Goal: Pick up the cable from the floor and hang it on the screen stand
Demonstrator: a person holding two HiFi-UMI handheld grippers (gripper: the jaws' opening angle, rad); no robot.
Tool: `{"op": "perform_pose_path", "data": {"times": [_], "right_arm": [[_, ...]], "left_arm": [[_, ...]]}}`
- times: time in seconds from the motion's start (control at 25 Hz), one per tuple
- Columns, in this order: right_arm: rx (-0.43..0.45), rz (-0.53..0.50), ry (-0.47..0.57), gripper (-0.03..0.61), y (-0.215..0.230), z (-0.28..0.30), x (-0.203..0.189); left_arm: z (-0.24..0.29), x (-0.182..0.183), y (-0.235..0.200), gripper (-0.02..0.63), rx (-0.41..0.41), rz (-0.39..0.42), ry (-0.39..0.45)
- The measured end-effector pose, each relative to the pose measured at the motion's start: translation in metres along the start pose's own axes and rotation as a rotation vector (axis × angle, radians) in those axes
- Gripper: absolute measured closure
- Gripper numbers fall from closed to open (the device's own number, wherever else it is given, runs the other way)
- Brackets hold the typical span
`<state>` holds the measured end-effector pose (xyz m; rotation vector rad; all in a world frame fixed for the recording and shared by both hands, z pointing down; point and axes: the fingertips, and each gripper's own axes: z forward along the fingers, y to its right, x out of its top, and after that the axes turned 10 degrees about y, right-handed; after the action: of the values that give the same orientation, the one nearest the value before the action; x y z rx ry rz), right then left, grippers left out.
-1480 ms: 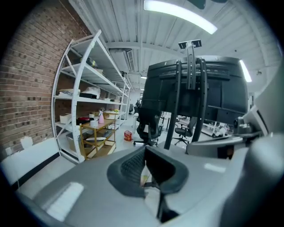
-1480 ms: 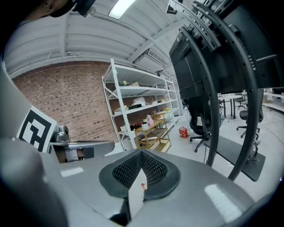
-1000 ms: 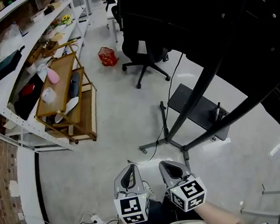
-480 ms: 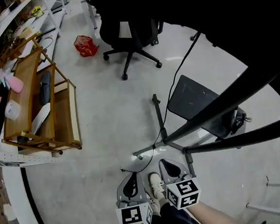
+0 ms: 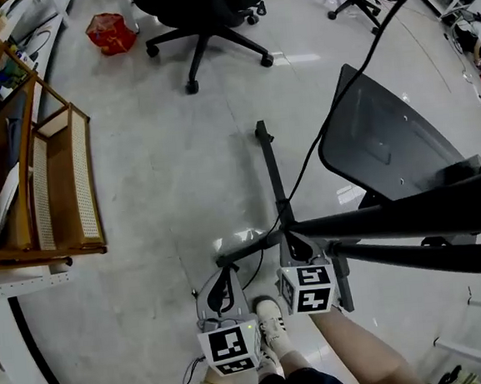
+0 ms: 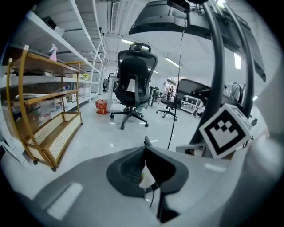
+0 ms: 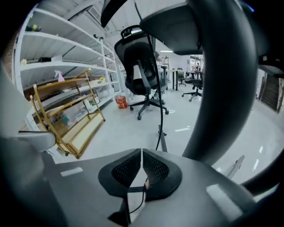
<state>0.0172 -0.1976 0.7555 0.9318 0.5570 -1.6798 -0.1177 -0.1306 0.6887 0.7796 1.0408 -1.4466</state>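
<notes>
view has swung way down and closer since a second ago: the shelving has dropped out of the head view, and both grippers now sit right at the foot of the tall black tubular screen stand [image 5: 410, 214] instead of well short of it.

going big to small: that stand fills the right side, its floor leg running up the middle of the pale glossy floor [image 5: 158, 202]. the black swivel office chair [image 5: 200, 15] is at the top, and the light wooden slatted rack [image 5: 56, 186] is on the left. the left gripper [image 5: 224, 274] has its jaws pressed together at the tips with nothing of the task between them. the right gripper [image 5: 292, 241] is the same, pads touching and no catch, nosed up against the stand's base. the thin black cable [image 7: 161, 119] drops down from high on the stand, runs along beside the floor leg, and trails onto the floor just ahead of the two grippers. the small red crumpled bag [image 5: 111, 31] is off by the chair and doesn't matter here.

progress-wise, i'd call this barely started. the approach looks done, but the cable is not yet picked up. what's left, as far as i can tell: open a gripper, pinch the floor end, lift it, then drape it over part of the stand. it's a skinny line on a shiny floor, so the pinch could easily miss.
</notes>
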Motion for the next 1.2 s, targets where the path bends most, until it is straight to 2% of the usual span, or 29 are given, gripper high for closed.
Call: {"op": "perform_pose_path", "data": {"times": [0.08,0.36,0.48,0.64,0.68,0.72,0.8,1.0,1.2], "right_arm": [[-0.016,-0.004,-0.044,0.518,0.007,0.024,-0.024],[-0.090,0.045,-0.121,0.496,0.025,0.081,-0.075],[-0.107,0.046,-0.150,0.497,0.029,0.092,-0.085],[-0.150,0.051,-0.178,0.504,0.035,0.103,-0.091],[-0.166,0.064,-0.176,0.549,0.037,0.103,-0.090],[-0.174,0.081,-0.170,0.561,0.037,0.102,-0.088],[-0.162,0.096,-0.155,0.565,0.034,0.096,-0.085],[-0.072,-0.020,-0.135,0.566,0.008,0.059,-0.085],[-0.033,-0.004,-0.072,0.566,-0.021,0.005,-0.076]], "left_arm": [[0.019,-0.019,-0.001,0.606,-0.010,-0.002,-0.008],[0.040,-0.062,-0.016,0.606,-0.011,-0.037,-0.043],[0.041,-0.066,-0.020,0.606,-0.014,-0.025,-0.059],[0.045,-0.063,-0.027,0.606,-0.003,-0.048,-0.069],[0.046,-0.060,-0.029,0.606,0.001,-0.053,-0.063],[0.046,-0.057,-0.030,0.606,0.005,-0.055,-0.058],[0.045,-0.053,-0.031,0.606,0.007,-0.053,-0.053],[0.032,-0.035,-0.017,0.606,-0.030,-0.011,-0.040],[0.002,-0.010,-0.001,0.606,-0.068,0.013,-0.005]]}}
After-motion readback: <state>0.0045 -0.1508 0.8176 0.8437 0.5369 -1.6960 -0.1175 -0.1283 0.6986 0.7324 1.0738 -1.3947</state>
